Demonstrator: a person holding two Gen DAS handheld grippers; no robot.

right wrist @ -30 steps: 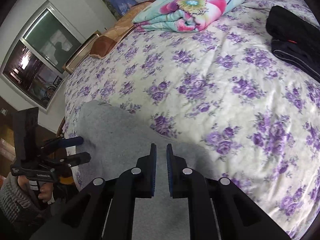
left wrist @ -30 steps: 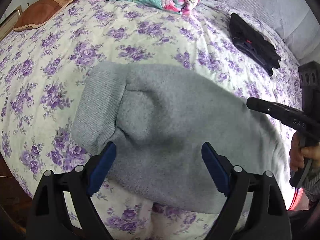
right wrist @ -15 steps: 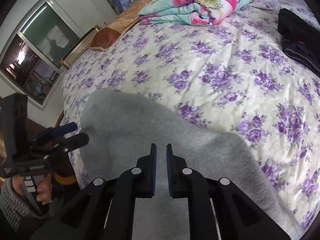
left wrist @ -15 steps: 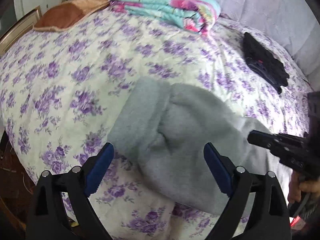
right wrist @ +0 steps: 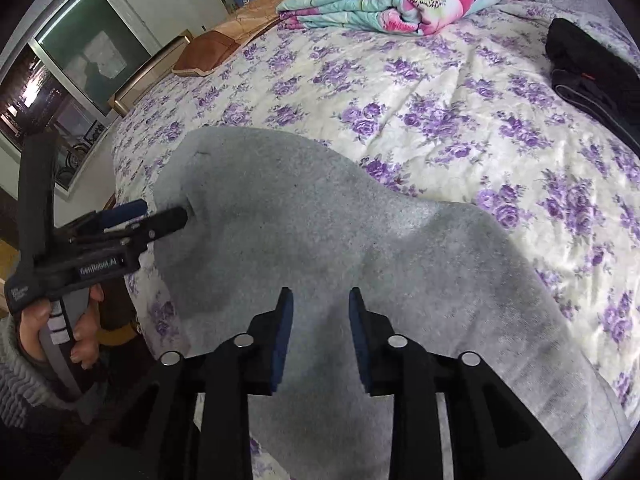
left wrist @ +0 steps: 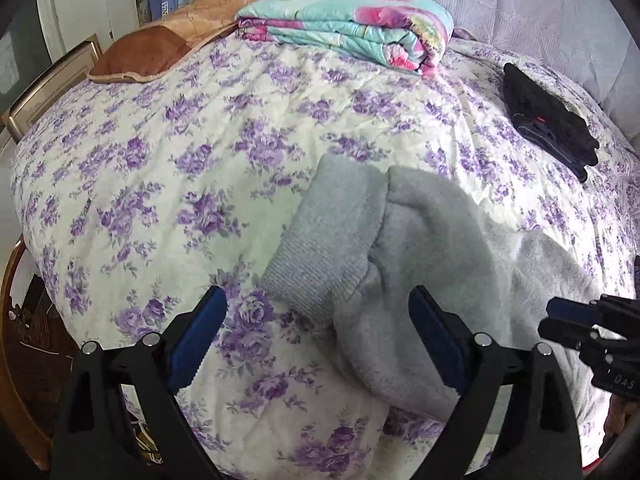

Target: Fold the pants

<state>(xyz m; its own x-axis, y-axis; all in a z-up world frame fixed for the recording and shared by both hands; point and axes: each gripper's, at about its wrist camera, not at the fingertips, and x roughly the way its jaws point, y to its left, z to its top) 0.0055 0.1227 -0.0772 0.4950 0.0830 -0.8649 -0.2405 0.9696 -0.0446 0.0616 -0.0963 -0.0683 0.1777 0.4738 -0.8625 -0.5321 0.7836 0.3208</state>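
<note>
The grey pants lie bunched on the flowered bedspread, filling the lower right of the left wrist view, their ribbed cuff turned toward centre frame and their near edge close to the bed's front edge. The left gripper stands released, jaws wide, the cloth's lower edge lying below the gap with neither pad pressing on it. In the right wrist view the right gripper hangs over the grey fabric, its jaws opening, pads clear of the cloth. Open bedspread spreads across the left and centre. A folded floral quilt sits at top, a brown pillow upper left, dark folded clothes upper right.
</note>
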